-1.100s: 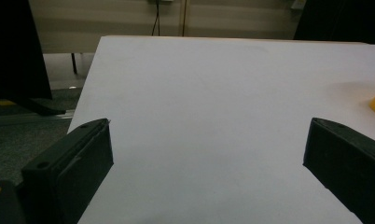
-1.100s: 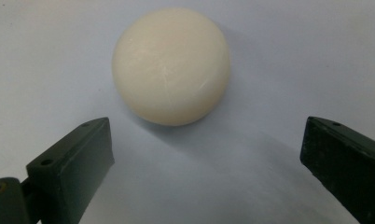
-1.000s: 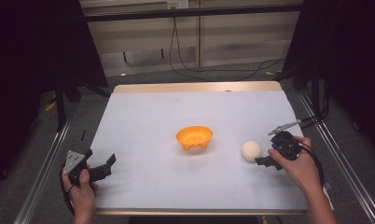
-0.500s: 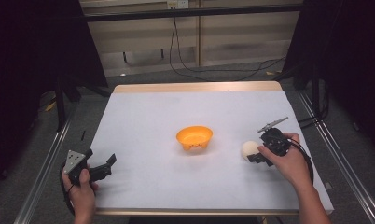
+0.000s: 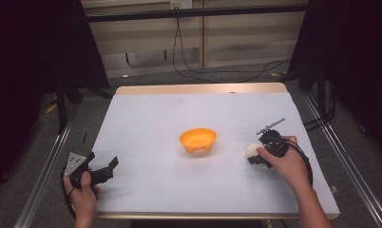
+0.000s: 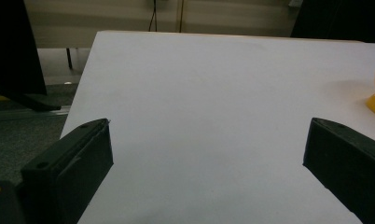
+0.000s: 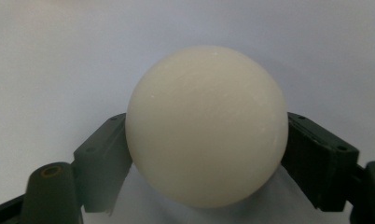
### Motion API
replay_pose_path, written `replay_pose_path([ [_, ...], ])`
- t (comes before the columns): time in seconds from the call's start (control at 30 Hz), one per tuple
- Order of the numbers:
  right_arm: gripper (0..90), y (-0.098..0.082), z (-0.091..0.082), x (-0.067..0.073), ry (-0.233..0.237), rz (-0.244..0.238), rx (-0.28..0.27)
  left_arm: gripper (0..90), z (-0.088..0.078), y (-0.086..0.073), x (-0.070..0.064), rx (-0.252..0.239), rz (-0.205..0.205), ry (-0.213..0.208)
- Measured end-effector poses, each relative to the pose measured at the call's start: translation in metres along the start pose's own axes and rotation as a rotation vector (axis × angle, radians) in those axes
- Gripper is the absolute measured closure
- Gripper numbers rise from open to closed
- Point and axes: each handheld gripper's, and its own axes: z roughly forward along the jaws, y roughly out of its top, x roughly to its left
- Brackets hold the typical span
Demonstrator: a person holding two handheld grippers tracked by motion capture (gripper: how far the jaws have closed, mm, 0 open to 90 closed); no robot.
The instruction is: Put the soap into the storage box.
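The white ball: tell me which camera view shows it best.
The right gripper view. There the white ball looms large and sharp, clamped between the right gripper's jaws. The high view shows it as a small pale spot partly covered by that gripper, right of the orange bowl.

1 white ball (image 5: 251, 151) at 3 o'clock, 1 orange bowl (image 5: 198, 140) ctr, 2 grippers, 1 table (image 5: 146, 123).

Smooth matt white ball (image 7: 206, 126), glossy orange plastic bowl (image 5: 197, 140)
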Motion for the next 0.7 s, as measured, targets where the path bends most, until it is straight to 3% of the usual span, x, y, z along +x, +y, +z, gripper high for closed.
replay_pose_path([
  [0.7,23.6,0.0020,0.0004,0.0013,0.003,-0.011,0.000,1.2,0.0006,0.0000,-0.0002,0.003,-0.015,-0.011],
])
